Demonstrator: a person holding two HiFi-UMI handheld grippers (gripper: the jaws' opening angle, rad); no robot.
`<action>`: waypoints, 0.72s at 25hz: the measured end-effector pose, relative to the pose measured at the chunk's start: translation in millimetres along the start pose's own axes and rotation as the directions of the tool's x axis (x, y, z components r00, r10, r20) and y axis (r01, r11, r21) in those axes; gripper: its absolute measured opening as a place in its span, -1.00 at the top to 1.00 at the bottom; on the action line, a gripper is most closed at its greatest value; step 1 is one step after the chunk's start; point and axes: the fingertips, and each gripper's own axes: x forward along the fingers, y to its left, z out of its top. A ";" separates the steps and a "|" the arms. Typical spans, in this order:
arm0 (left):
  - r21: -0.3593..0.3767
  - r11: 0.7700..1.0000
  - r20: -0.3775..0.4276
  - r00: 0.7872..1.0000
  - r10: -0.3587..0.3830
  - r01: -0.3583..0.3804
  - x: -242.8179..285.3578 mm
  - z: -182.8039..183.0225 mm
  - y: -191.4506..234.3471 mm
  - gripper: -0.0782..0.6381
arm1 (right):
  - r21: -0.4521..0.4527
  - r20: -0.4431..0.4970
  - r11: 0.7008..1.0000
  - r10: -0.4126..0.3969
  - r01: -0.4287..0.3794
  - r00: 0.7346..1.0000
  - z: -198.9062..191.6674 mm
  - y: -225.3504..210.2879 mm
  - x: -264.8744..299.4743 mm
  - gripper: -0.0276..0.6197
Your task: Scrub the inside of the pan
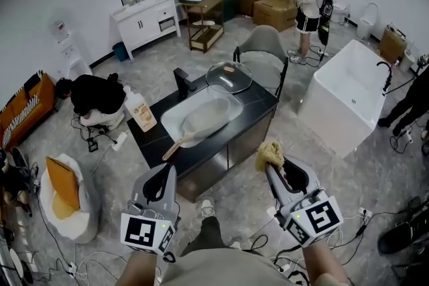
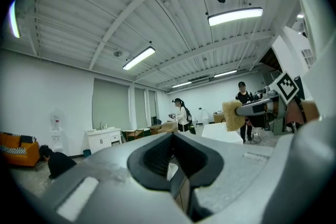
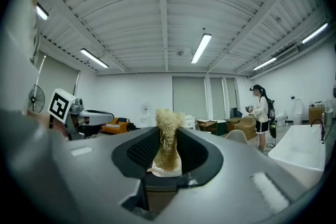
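Head view: pan (image 1: 206, 118) lies in the sink (image 1: 170, 121) at 12 o'clock, well apart from both grippers; the right gripper (image 1: 274, 165), clamped on the scrubber (image 1: 270, 152), should press flat inside it, while the left gripper (image 1: 162, 175), jaws together and empty, could brace the handle (image 1: 175, 146).

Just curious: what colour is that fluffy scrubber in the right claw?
Scrubber: straw yellow; right gripper view.

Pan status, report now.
Left hand-held gripper shut, empty. Right hand-held gripper shut on fibrous scrubber, short of the counter. Pan in sink, untouched. Glass lid off, beyond the sink; nothing blocking.
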 end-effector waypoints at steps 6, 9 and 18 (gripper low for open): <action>-0.036 0.999 0.002 1.000 -0.023 0.023 37.2 -15.1 29.6 0.78 | 0.001 -0.044 1.000 0.008 -0.008 0.999 -6.7 -6.6 46.1 0.59; -0.057 0.998 -0.018 1.000 -0.018 0.017 60.3 -28.6 52.1 0.78 | 0.000 -0.065 1.000 0.009 -0.009 0.998 -11.0 -13.1 77.9 0.59; -0.072 0.997 -0.089 0.995 -0.048 0.042 143.9 -58.1 115.6 0.78 | 0.000 -0.136 1.000 0.015 -0.016 0.991 -31.5 -36.9 182.5 0.59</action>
